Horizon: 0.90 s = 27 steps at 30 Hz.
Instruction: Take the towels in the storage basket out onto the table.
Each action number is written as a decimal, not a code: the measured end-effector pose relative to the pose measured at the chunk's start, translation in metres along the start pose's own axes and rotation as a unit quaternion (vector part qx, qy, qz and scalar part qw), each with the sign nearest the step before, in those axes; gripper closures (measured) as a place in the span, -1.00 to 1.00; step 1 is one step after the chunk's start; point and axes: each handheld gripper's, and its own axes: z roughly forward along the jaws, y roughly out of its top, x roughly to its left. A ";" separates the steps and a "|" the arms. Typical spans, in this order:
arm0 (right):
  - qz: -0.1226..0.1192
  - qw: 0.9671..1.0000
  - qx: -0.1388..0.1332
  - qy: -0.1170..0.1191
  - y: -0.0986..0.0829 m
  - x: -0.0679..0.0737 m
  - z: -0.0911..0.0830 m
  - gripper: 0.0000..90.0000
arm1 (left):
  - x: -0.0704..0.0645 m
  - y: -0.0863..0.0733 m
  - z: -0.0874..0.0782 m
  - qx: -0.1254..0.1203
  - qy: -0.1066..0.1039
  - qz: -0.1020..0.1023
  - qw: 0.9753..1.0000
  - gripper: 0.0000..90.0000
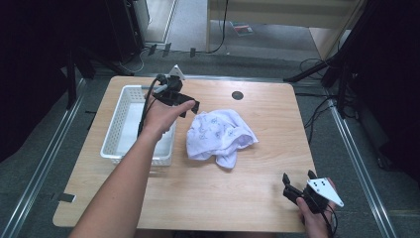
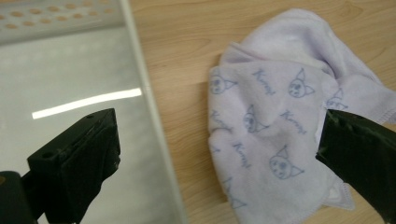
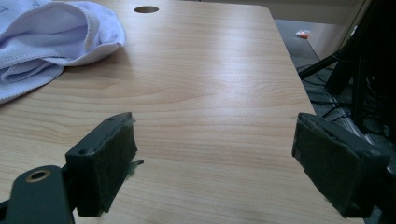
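1. A crumpled white cloth [image 1: 220,136] lies mid-table [image 1: 257,198] beside a white basket [image 1: 115,119].
2. The left gripper [image 1: 190,106], jaws apart, hovers between them.
3. The right gripper [image 1: 297,186], jaws spread, sits near the table's front right corner above grey floor [image 1: 39,163].

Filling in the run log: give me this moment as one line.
left gripper: open, above basket edge beside towel | right gripper: open, near table corner | towel: crumpled on table | basket: empty

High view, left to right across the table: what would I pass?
White basket → left gripper, held open between the basket and the cloth → crumpled white cloth → right gripper, open at the near right corner of the table.
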 end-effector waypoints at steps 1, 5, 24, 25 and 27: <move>0.000 1.000 0.000 0.000 0.000 0.000 0.000 -0.69 | 0.005 0.000 -0.003 -0.004 0.003 -0.005 1.000 -1.00; 0.000 1.000 0.000 0.000 0.000 0.000 0.000 -0.69 | 0.027 -0.003 -0.013 -0.007 0.015 -0.016 1.000 -1.00; -0.001 1.000 0.002 -0.001 0.000 0.001 0.000 -0.69 | 0.108 -0.058 -0.032 -0.032 0.013 -0.051 0.998 -1.00; -0.002 1.000 0.002 -0.001 0.000 0.001 0.000 -0.69 | 0.112 -0.062 -0.033 -0.037 0.010 -0.052 0.998 -1.00; -0.002 1.000 0.002 -0.002 0.000 0.001 0.000 -0.69 | 0.121 -0.072 -0.035 -0.052 0.008 -0.062 0.997 -1.00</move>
